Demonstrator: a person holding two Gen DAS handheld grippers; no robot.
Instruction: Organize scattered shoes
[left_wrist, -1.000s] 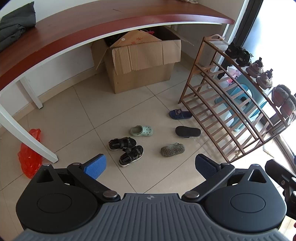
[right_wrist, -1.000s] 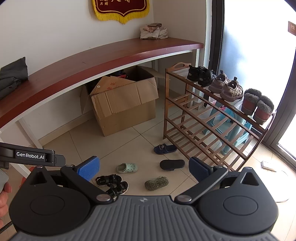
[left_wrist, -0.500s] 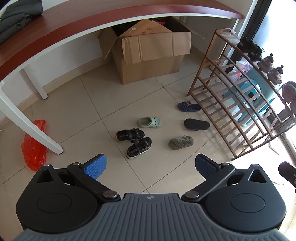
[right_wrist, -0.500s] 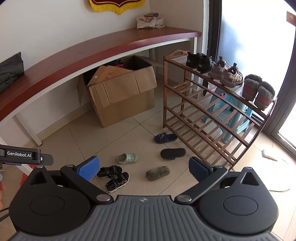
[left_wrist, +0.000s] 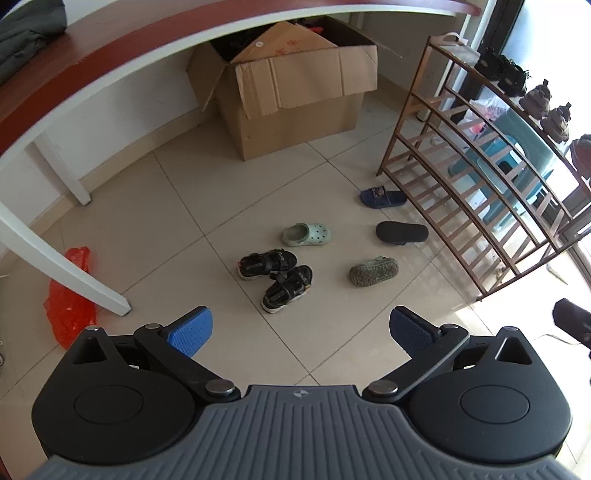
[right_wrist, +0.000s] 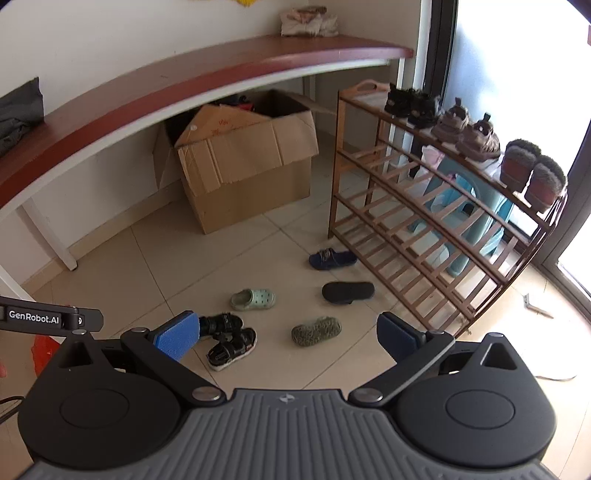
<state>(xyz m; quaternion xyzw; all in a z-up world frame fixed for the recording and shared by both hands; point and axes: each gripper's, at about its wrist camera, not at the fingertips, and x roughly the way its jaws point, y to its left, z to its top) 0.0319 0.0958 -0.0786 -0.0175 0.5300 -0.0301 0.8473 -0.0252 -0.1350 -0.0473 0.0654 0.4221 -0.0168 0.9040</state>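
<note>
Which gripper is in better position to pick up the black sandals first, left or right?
Probably the left gripper: the black sandals lie centred ahead of its open fingers, while in the right gripper view they sit off toward its left finger.

**Readable text: pretty much one label**

Only "GenRobot.AI" reads clearly, in white letters on a black bar (right_wrist: 50, 318) at the left edge of the right wrist view; looks like part of the other handheld gripper. Some red printing on the top flap of the cardboard box (right_wrist: 236, 129), also visible in the left wrist view (left_wrist: 288, 46), but too small and blurry to make out. A small logo mark on the gripper body in both views, no letters. A bit of orange sign (right_wrist: 588, 35) at the far right edge by the window, cut off, unreadable. Some marking on the strap of the blue slipper (left_wrist: 380, 192), can't be read either.
</note>
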